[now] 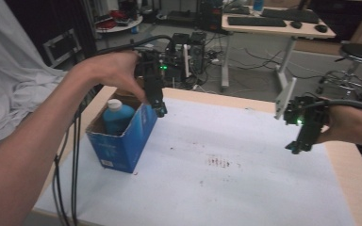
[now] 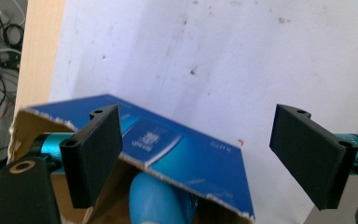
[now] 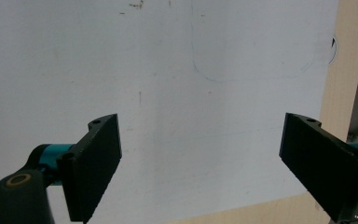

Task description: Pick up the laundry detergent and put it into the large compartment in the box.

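Seen across most of the high view: a pale wooden table (image 1: 344, 188) covered by a large white paper sheet (image 1: 226, 188), marked with small dark stains near the middle of the frame.

At the left of the high view, on the sheet: an open blue cardboard box (image 1: 122, 141), upright, with a brown inner wall. Inside it, standing upright: a blue plastic bottle with a white cap (image 1: 115, 115), leaned close to the far left corner of the box. In the lower left of the left gripper view, the same box (image 2: 200, 158) showed its blue flap, with the rounded blue body of the bottle (image 2: 158, 200) below the torn edge.

Entering from the lower left of the high view: a bare forearm and hand, carrying the black left gripper (image 1: 160, 111). Held just above the right rim of the box, tip pointing down, not touching the bottle. Jaws wide apart in the left gripper view (image 2: 214, 154), nothing pressed between the pads; only one corner of the box lay behind the left pad.

At the right edge of the high view: the black right gripper (image 1: 296, 148), with a green light, held above the sheet near the table's right side, well apart from the box. Jaws also wide apart in the right gripper view (image 3: 200, 163), with only bare sheet between them.
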